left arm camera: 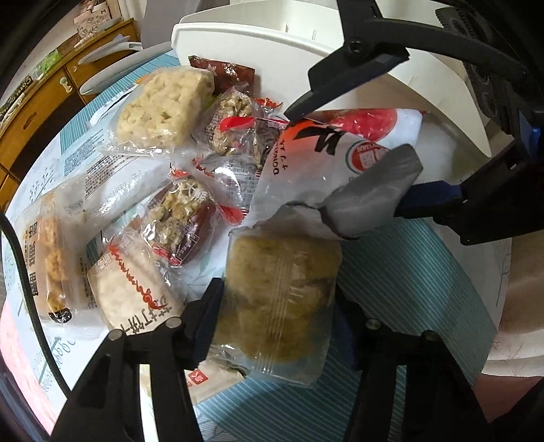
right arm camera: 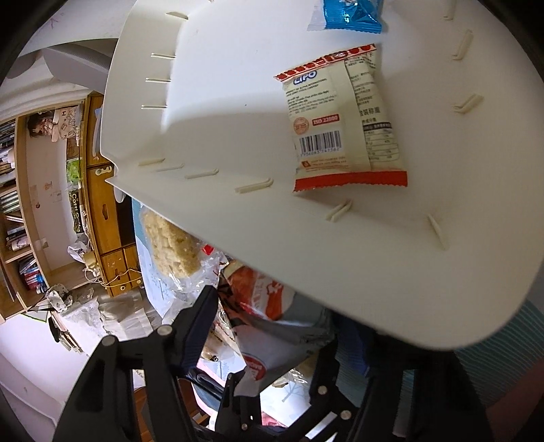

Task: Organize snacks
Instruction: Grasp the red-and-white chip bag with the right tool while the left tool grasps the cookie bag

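Our left claw (left arm camera: 277, 302) grips a clear-wrapped cake (left arm camera: 282, 299); our right claw (left arm camera: 346, 136) pinches the red-and-white bag (left arm camera: 340, 149) above the tabletop (left arm camera: 425, 272). We judge both picks made; next, carry them into the white bin (right arm camera: 238, 136).

Wooden cabinet (right arm camera: 102, 217) beside bookshelf (right arm camera: 13, 210); cluttered floor (right arm camera: 88, 306) below.

We see a white plastic bin (right arm camera: 238, 112) holding a cream packet with red serrated edges (right arm camera: 343, 119) and, beyond it, a blue wrapper (right arm camera: 350, 15). Beside the bin, a teal-striped cloth (left arm camera: 408, 272) carries a clear-wrapped yellowish cake (left arm camera: 282, 289) and a white-and-red pouch (left arm camera: 340, 149).
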`<state>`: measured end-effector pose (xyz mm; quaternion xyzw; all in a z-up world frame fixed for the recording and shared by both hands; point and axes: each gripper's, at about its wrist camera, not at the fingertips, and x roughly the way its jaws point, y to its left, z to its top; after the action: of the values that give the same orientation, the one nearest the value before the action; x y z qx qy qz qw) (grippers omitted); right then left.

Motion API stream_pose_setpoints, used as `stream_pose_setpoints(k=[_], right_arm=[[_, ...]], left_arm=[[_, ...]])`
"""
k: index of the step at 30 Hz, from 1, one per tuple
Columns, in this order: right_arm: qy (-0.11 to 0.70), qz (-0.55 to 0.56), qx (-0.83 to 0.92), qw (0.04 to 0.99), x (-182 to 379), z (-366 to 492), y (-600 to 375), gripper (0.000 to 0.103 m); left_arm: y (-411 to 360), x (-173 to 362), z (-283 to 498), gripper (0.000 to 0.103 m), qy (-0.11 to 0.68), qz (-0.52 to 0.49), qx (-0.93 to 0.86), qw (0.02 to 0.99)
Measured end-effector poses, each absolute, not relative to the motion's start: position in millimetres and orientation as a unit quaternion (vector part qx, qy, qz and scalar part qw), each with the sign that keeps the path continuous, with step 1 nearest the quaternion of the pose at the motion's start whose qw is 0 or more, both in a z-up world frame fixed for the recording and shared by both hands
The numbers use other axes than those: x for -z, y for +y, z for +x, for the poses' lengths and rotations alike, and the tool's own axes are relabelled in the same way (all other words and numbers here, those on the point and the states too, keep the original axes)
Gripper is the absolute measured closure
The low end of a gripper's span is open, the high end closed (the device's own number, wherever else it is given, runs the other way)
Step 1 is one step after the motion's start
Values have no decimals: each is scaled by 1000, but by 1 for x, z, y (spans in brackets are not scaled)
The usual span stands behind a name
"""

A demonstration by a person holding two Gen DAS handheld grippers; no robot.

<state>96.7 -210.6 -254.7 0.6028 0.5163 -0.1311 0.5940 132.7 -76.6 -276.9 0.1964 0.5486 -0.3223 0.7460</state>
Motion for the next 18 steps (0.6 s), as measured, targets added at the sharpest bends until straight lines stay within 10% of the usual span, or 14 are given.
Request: stream_pose_setpoints(k=[18], right_arm=[[517, 615, 116, 585, 242, 72, -204, 48]], left_arm=[[-37, 252, 108, 51, 562, 185, 290, 752]])
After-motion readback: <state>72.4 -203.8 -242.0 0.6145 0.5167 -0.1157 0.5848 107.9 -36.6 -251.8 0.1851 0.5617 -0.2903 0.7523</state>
